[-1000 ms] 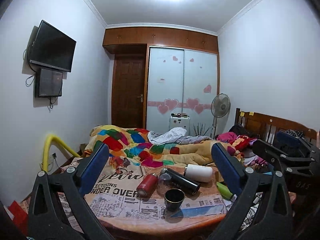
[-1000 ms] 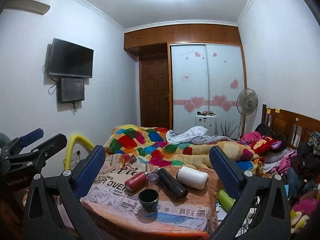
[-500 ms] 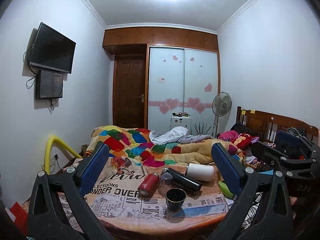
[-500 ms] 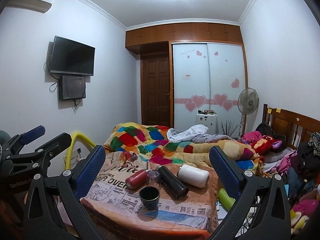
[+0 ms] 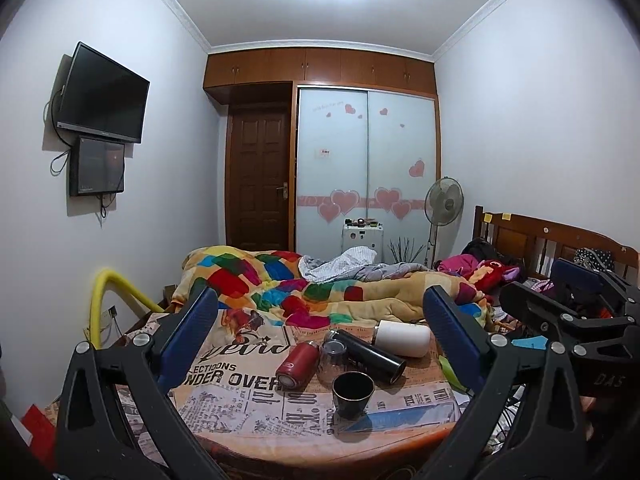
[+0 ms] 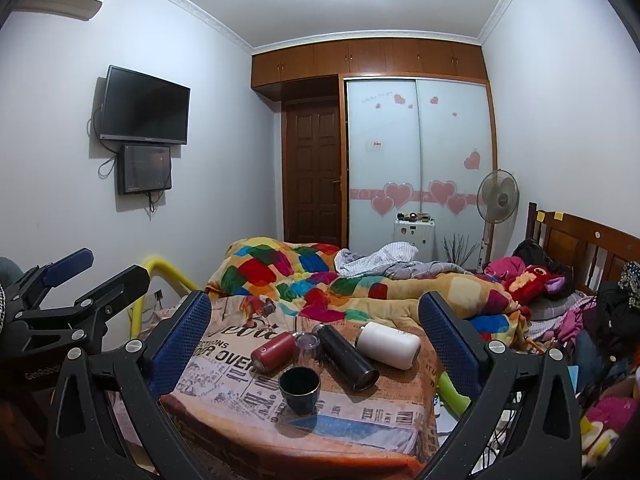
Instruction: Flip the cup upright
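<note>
A small black cup (image 5: 353, 389) stands upright, mouth up, near the front of a newspaper-print cloth on a low table (image 5: 280, 436); it also shows in the right wrist view (image 6: 299, 390). Behind it lie a red flask (image 5: 298, 365), a clear glass (image 5: 333, 356), a black flask (image 5: 366, 354) and a white bottle (image 5: 402, 338). My left gripper (image 5: 320, 344) is open and empty, well back from the cup. My right gripper (image 6: 316, 344) is open and empty too.
A bed with a patchwork quilt (image 5: 280, 280) lies behind the table. A yellow pipe (image 5: 104, 300) curves at the left. A green object (image 6: 452, 394) sits at the table's right edge. Clothes pile up on the right (image 6: 600, 320).
Both grippers have drifted slightly upward and back; the table sits a little lower in both views. The cup and flasks have not moved.
</note>
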Available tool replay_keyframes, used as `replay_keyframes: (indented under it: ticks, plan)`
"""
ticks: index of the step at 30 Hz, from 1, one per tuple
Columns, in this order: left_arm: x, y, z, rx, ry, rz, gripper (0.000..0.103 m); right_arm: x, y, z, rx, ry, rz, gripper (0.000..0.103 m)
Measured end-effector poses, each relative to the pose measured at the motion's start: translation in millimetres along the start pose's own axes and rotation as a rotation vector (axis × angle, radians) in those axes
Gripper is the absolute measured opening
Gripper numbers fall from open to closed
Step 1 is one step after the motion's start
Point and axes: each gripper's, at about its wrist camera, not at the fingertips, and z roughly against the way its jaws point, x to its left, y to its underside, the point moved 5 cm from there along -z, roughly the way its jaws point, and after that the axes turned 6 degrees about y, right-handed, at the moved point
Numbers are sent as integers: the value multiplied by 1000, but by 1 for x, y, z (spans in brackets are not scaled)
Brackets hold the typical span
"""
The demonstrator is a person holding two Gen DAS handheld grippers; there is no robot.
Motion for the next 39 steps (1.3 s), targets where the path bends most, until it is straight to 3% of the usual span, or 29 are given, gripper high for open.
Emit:
replay_keyframes:
  ticks: [39]
  plan:
    - [2,7,-8,25,9,27,103,-3,1,0,10,8,0,103]
